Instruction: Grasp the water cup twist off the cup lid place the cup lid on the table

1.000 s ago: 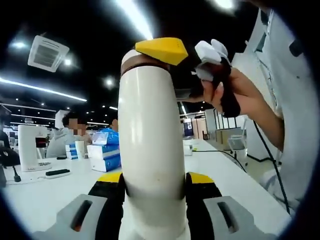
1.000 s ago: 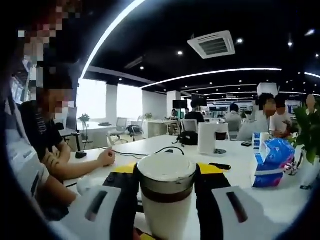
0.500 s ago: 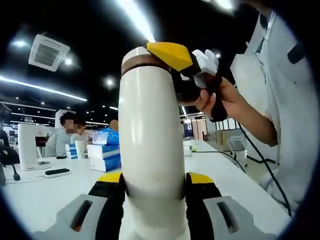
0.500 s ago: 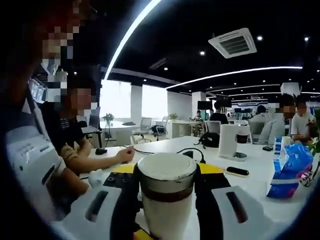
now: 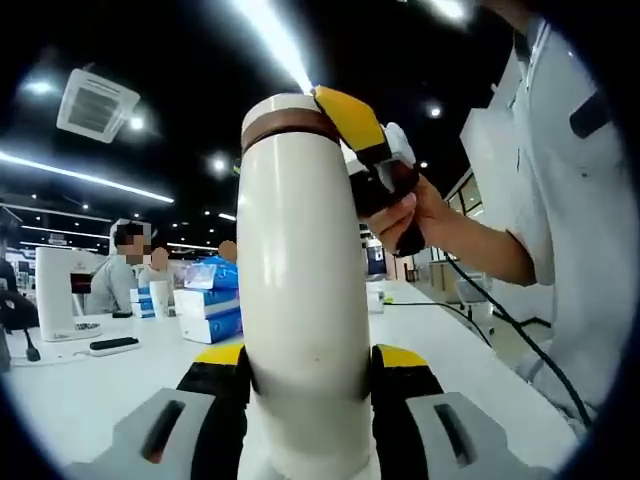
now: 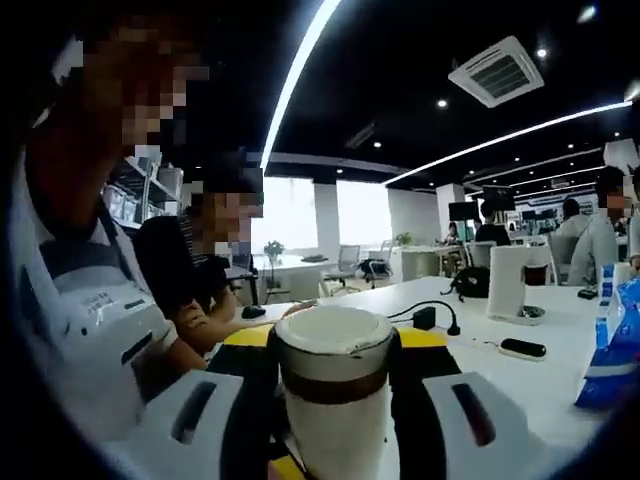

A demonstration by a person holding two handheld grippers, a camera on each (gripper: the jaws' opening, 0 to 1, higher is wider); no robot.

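Standing upright, water cup [image 5: 300, 290] clamped between left gripper [image 5: 305, 375] fingers, right gripper [image 6: 335, 350] fingers clamping cup lid [image 6: 333, 335].

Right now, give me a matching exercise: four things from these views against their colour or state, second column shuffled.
1. water cup
2. cup lid
3. band under the lid
4. snack bag

A. blue
B. brown
C. held at its body by the left gripper
D. held by the right gripper

Pairs: 1-C, 2-D, 3-B, 4-A
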